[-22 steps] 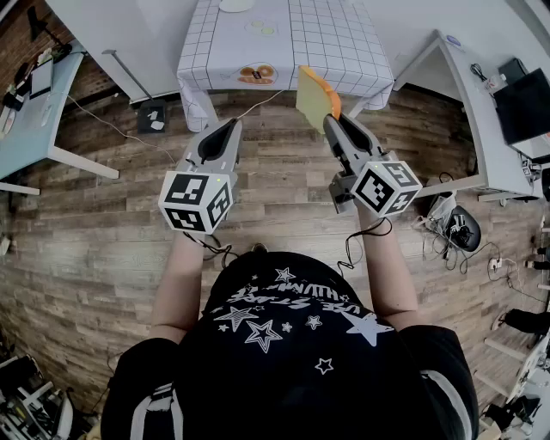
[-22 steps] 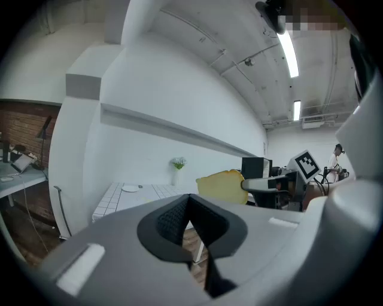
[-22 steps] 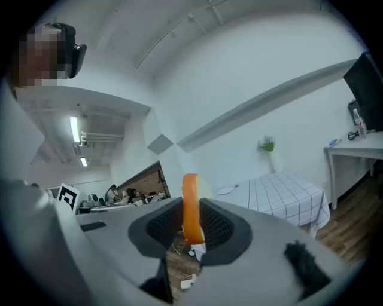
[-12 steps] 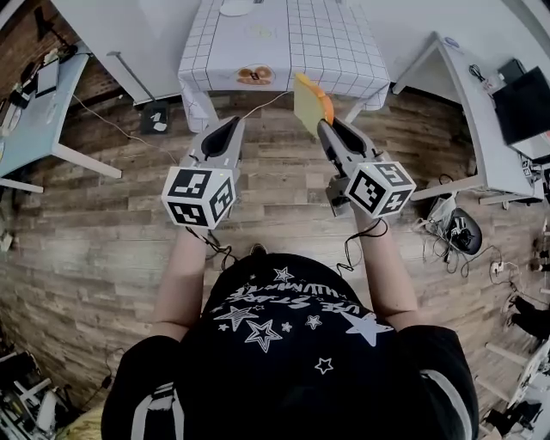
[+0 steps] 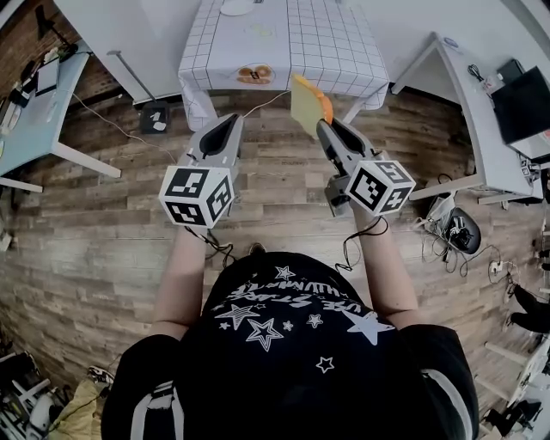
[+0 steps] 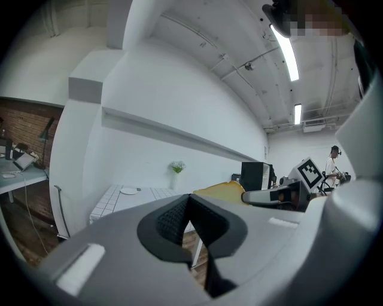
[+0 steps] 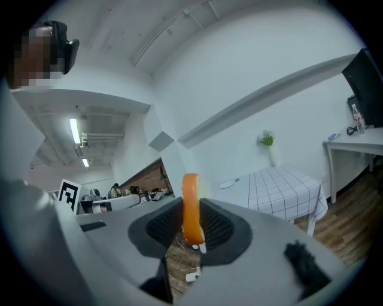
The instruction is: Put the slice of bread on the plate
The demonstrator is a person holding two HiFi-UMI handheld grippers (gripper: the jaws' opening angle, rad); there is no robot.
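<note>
MOVED: right claw (image 5: pixel 323 125) with slice of bread (image 5: pixel 308 103) edged slightly toward 9 o'clock | LEFT: left claw (image 5: pixel 228 123) clenched, empty, apparently spare | RIGHT: grasping slice edge-up, likely for carrying | plate (image 5: pixel 236 7) at 12 o'clock on counter (image 5: pixel 331 43), well apart.

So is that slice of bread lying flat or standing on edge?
On edge: the slice of bread stands upright, pinched between the right gripper's jaws, showing only its thin orange crust.
</note>
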